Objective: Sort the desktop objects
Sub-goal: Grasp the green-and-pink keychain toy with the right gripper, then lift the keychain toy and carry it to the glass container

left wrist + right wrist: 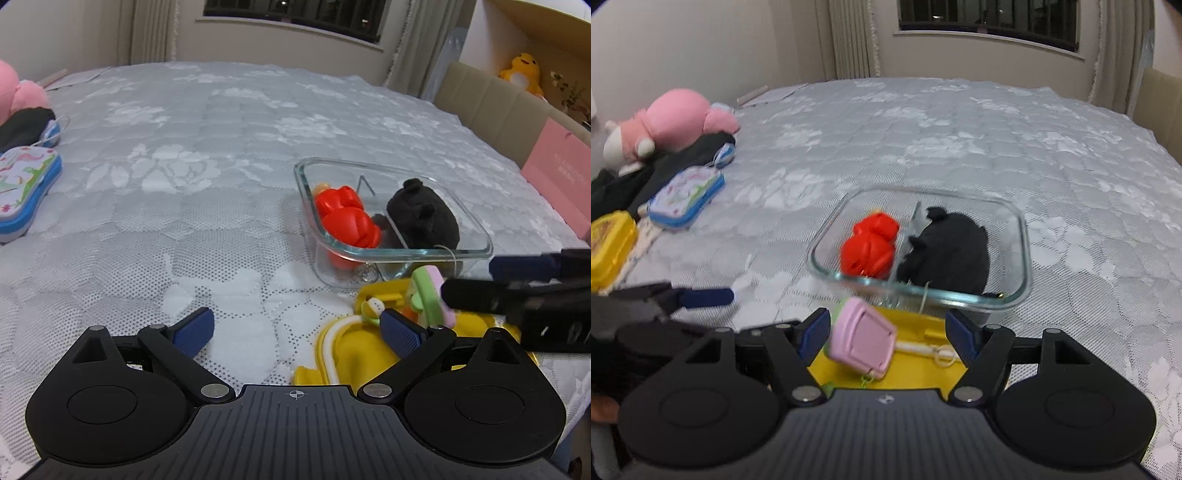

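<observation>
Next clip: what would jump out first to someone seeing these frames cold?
The glass container in the middle of the bed, with a bright red toy in its left compartment and a black plush in its right. Just in front of it, a small pink toy sits between the right gripper's open fingers, above a yellow object. A pink plush lies far left.

Glass container sat on my bedspread, divider splitting it: red toy left compartment, black plush right. Pink-green toy lay on yellow case just before it.

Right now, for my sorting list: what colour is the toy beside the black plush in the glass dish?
Red toy, clearest in the right wrist view.
</observation>
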Available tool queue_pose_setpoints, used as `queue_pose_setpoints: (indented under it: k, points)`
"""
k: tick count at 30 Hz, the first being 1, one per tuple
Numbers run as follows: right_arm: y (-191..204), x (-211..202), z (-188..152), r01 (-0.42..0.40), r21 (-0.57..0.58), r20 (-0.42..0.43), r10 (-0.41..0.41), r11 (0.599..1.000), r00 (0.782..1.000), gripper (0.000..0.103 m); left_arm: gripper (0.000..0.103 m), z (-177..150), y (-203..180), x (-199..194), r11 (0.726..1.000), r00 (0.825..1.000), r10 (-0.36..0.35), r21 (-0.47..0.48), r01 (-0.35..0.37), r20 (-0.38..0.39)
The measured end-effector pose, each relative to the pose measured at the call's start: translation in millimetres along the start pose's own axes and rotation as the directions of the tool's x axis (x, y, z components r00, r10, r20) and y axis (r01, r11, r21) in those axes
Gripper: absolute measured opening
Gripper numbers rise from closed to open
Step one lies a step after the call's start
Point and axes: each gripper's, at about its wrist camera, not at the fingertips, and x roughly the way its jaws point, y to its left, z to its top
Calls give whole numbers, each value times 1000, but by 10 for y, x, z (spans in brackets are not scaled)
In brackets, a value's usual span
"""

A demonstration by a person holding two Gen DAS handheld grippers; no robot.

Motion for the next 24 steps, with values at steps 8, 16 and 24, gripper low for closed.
queue_pose_setpoints:
  k: [8,16,24]
  points:
    - [215,164,-158,75,-38,35,-74,996,997,72,99,36,304,-62,995,998,66,-78,-64,20]
    - [250,351,-215,73,-55,11,-72,996,997,43,99,52,393,-120,992,997,75,-103,-71,33]
    - [119,252,-204,38,-26,10,-38,999,999,30,99,44,309,-102,996,998,65,-71,-62,27]
